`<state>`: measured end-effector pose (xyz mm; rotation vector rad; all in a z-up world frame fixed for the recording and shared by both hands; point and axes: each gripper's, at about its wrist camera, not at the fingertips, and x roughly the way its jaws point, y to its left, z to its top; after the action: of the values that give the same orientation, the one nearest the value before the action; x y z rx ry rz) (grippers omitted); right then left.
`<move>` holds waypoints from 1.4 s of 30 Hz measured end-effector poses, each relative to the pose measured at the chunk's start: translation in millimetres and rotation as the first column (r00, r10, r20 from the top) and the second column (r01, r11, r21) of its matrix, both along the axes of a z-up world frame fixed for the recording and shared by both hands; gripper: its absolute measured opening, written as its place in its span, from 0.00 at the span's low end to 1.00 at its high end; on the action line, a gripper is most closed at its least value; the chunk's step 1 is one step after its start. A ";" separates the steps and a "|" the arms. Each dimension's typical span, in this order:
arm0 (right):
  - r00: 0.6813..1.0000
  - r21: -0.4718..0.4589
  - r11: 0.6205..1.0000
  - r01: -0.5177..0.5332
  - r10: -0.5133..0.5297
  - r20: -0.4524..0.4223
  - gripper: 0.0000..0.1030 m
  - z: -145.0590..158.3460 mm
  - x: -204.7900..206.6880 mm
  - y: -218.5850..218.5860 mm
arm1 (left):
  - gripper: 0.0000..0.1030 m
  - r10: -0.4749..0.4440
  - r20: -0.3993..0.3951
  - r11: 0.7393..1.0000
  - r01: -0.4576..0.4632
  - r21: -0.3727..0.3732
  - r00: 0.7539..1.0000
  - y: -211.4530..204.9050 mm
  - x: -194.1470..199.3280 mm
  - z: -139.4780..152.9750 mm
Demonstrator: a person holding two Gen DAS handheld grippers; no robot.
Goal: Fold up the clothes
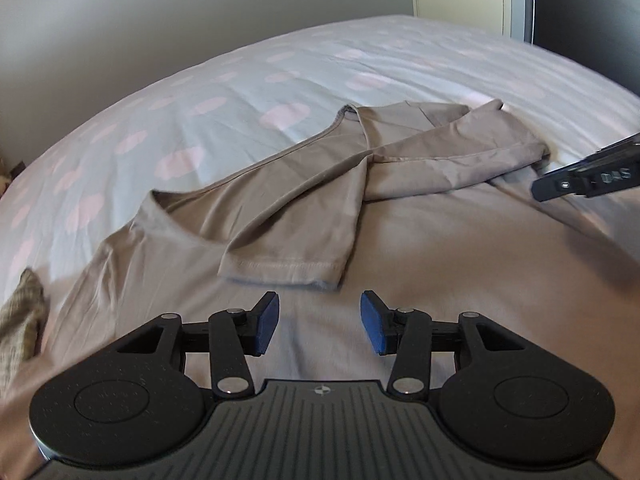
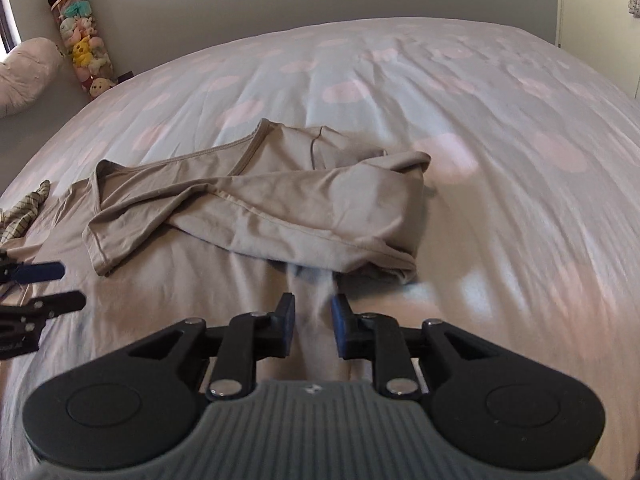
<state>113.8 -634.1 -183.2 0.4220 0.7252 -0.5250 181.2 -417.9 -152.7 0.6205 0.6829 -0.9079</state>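
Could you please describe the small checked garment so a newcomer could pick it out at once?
Start from the wide bed sheet with pink cloud prints. On it lies a large beige T-shirt; just beyond its left edge sits a crumpled checked cloth. It alone is patterned with thin dark lines.

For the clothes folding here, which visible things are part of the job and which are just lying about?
Part of the job:
beige T-shirt, sleeves folded inward
left gripper, open above it
right gripper, open
bed, the work surface

Lying about:
checked cloth
tube of plush toys
pink pillow
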 end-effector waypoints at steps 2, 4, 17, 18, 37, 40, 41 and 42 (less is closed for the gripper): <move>1.000 0.008 1.000 -0.011 0.011 0.009 0.23 -2.4 -5.3 -5.5 | 0.41 0.006 0.010 1.000 -0.006 0.030 1.000 -13.5 5.2 -4.4; 1.000 0.018 1.000 -0.001 0.001 0.018 0.24 -5.5 -11.3 -12.9 | 0.38 0.031 0.002 0.999 -0.031 0.040 1.000 -20.0 11.5 -4.4; 0.989 0.119 0.992 0.035 -0.052 0.139 0.27 -3.4 -33.2 -34.9 | 0.02 -0.009 0.212 0.999 0.000 0.044 0.977 -61.8 30.6 90.8; 0.986 0.124 0.992 0.014 -0.034 0.164 0.27 -1.2 -32.8 -32.1 | 0.02 -0.015 0.238 0.999 0.006 0.037 0.971 -67.7 31.2 103.1; 0.975 0.203 0.979 0.020 -0.064 0.213 0.21 -26.2 -5.2 -41.2 | 0.02 0.056 0.326 0.994 -0.022 -0.107 0.944 -60.8 40.3 188.4; 0.978 0.201 0.979 0.042 -0.082 0.193 0.14 -26.4 -6.0 -43.1 | 0.01 0.089 0.323 0.993 -0.061 -0.097 0.942 -32.9 44.5 182.6; 0.978 0.198 0.979 0.049 -0.087 0.188 0.13 -26.2 -5.9 -43.2 | 0.01 0.101 0.313 0.993 -0.078 -0.085 0.945 -21.8 45.9 176.4; 0.979 0.196 0.979 0.053 -0.090 0.185 0.12 -25.9 -6.0 -43.0 | 0.01 0.113 0.297 0.993 -0.097 -0.069 0.948 -11.7 48.4 168.8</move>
<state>107.8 -677.1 -209.0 0.6710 0.5760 -0.4762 229.6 -429.6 16.1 0.6513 0.4117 -0.7108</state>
